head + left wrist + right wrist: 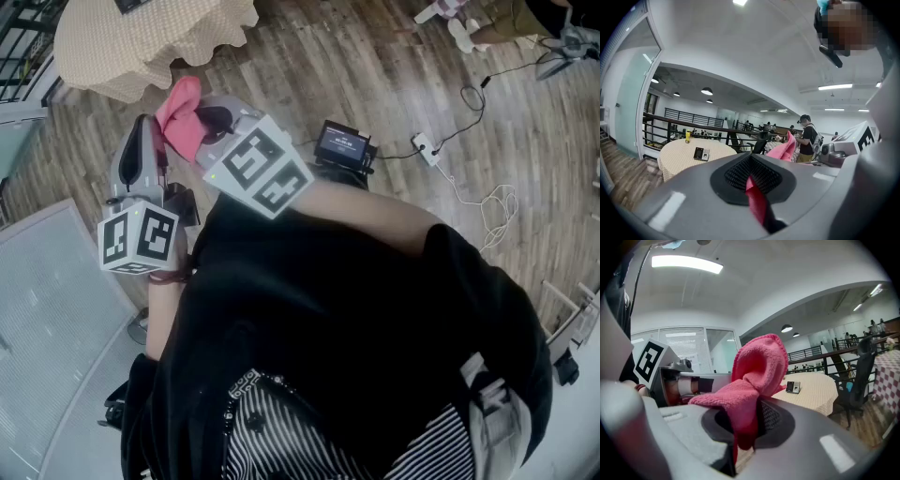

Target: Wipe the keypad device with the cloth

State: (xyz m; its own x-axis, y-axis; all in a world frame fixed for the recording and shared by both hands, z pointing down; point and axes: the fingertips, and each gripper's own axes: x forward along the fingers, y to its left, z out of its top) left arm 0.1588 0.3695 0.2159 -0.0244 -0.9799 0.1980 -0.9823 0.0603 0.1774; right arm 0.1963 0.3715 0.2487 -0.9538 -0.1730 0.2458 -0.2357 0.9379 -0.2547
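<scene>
1. Here, a person's right gripper (743, 430) is clamped on a bunched pink cloth (757, 366), held up short of the round table (813, 390).
2. The left gripper (754, 187) is closed too, pinching a thin edge of that cloth, probably to steady it.
3. The keypad device (701, 153) lies on the table's top, well apart from both grippers, so wiping has not yet begun.

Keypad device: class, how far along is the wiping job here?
Done: the cloth is picked up, pinched in the right gripper, with a strip in the left gripper too. In hand: cloth held in the air. Left: the keypad lies on the table, apart from the cloth, not yet wiped.
</scene>
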